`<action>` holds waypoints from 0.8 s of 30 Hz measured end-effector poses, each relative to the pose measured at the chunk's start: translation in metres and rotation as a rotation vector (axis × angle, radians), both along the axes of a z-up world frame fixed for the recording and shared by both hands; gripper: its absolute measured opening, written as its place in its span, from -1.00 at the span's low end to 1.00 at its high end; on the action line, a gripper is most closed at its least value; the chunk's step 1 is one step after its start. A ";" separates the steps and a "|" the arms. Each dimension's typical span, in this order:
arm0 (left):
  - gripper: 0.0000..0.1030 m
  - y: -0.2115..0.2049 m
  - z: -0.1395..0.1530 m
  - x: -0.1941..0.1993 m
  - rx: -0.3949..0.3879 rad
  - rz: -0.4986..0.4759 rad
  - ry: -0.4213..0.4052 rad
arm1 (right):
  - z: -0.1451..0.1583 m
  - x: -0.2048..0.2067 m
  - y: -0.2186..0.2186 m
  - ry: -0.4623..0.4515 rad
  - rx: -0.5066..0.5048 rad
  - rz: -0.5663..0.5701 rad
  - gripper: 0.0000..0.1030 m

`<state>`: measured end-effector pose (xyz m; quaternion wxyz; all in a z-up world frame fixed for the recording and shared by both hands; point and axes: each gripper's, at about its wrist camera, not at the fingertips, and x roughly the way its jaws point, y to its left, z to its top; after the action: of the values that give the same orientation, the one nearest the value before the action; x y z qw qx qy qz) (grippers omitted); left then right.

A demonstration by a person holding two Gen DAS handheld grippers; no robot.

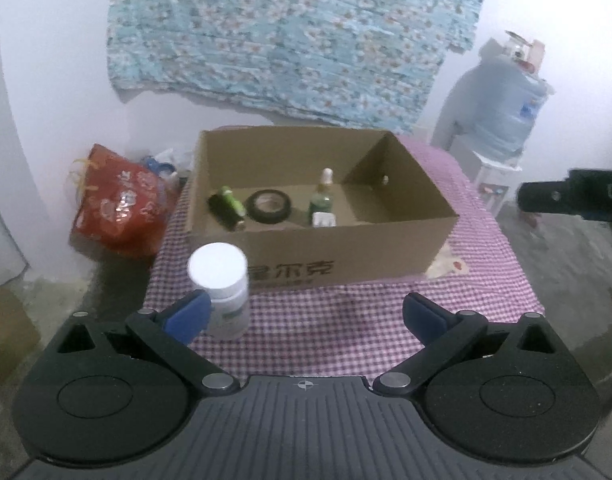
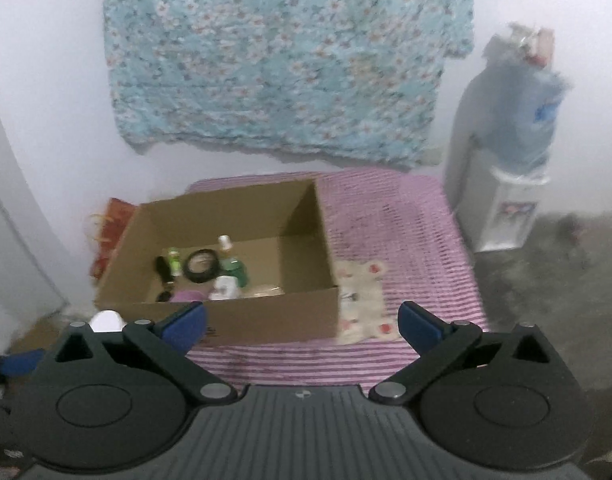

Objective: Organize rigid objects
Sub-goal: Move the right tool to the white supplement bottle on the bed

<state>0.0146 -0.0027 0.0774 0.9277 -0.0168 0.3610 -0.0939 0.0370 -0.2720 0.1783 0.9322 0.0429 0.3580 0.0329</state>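
An open cardboard box [image 1: 338,268] stands on the checked tablecloth [image 1: 326,344]. In it are a black tape roll [image 1: 267,205], a green bottle with a white cap [image 1: 322,196], a green and black item [image 1: 227,208] and a small white item [image 1: 324,221]. A white-capped bottle [image 1: 221,292] stands upright in front of the box, beside the left blue pad of my left gripper [image 1: 306,314], which is open. My right gripper [image 2: 301,320] is open and empty, hanging before the box [image 2: 265,320]. The tape roll [image 2: 201,266] and the green bottle [image 2: 231,264] show inside.
A red bag [image 1: 117,200] lies on the floor left of the table. A water dispenser [image 1: 502,120] stands at the right by the wall. A floral cloth [image 1: 289,40] hangs on the wall behind. Grey floor surrounds the table.
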 end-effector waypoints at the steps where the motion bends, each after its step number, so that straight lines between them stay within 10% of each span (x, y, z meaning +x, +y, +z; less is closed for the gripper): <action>1: 0.99 0.003 0.000 -0.001 0.001 0.006 -0.004 | 0.000 -0.005 0.002 -0.015 -0.013 -0.008 1.00; 10: 0.99 0.029 -0.018 0.001 -0.014 0.086 -0.008 | 0.004 -0.019 0.012 -0.063 -0.063 0.056 1.00; 24: 0.91 0.047 -0.058 0.026 0.050 0.142 -0.047 | -0.038 0.037 0.068 0.112 0.359 0.377 1.00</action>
<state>0.0406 0.0440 0.0191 0.9404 -0.0168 0.3392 -0.0191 0.0741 -0.2042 0.1406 0.8658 0.1417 0.3990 0.2666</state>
